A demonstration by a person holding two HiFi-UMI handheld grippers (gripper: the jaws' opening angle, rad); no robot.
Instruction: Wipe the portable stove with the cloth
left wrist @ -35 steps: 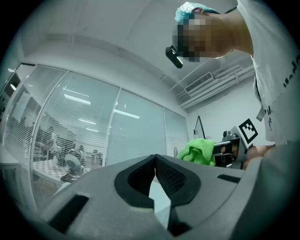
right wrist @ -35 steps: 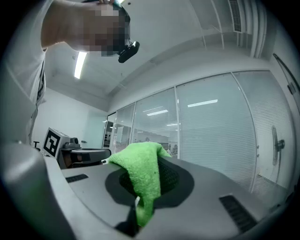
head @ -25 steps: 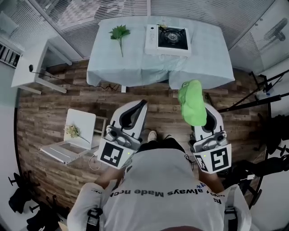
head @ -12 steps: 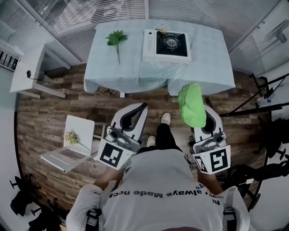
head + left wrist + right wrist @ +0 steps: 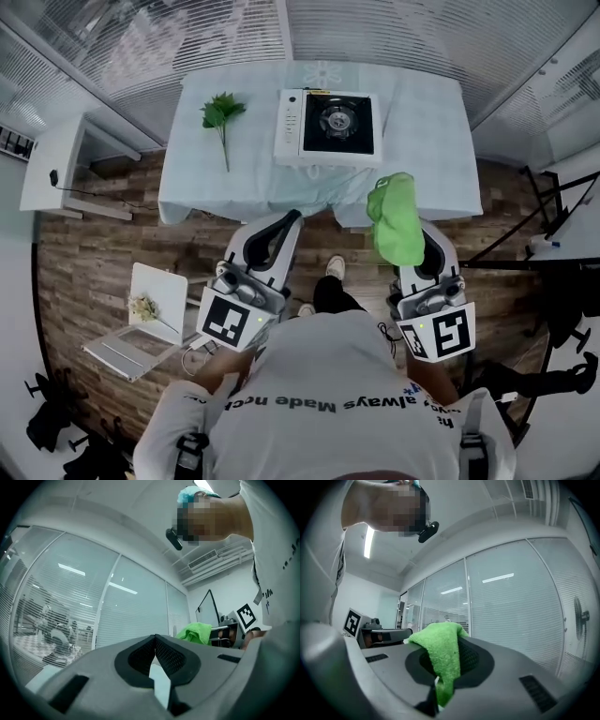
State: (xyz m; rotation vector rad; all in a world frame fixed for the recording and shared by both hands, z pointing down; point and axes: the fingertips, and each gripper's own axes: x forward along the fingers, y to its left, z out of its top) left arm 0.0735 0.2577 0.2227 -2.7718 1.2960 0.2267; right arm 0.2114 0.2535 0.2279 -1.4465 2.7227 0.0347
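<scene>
The portable stove [image 5: 328, 127], white with a black burner top, sits on the table [image 5: 422, 141] ahead of me, past both grippers. My right gripper [image 5: 412, 220] is shut on the green cloth [image 5: 396, 217], which drapes over its jaws; the cloth [image 5: 440, 654] fills the middle of the right gripper view and shows as a green lump [image 5: 193, 633] in the left gripper view. My left gripper [image 5: 292, 217] is held level beside it, short of the table edge, shut with nothing in it [image 5: 155, 636]. Both gripper views point upward at glass walls.
A green leafy sprig [image 5: 220, 114] lies on the table left of the stove. A white side desk [image 5: 66, 169] stands at left. An open white box with flowers [image 5: 145, 314] sits on the wood floor at lower left. Stands and cables [image 5: 553, 234] crowd the right.
I have stepped toward the table: the table and stove have come nearer and shifted left in view. Both grippers keep their pose, the cloth still in the right one.
</scene>
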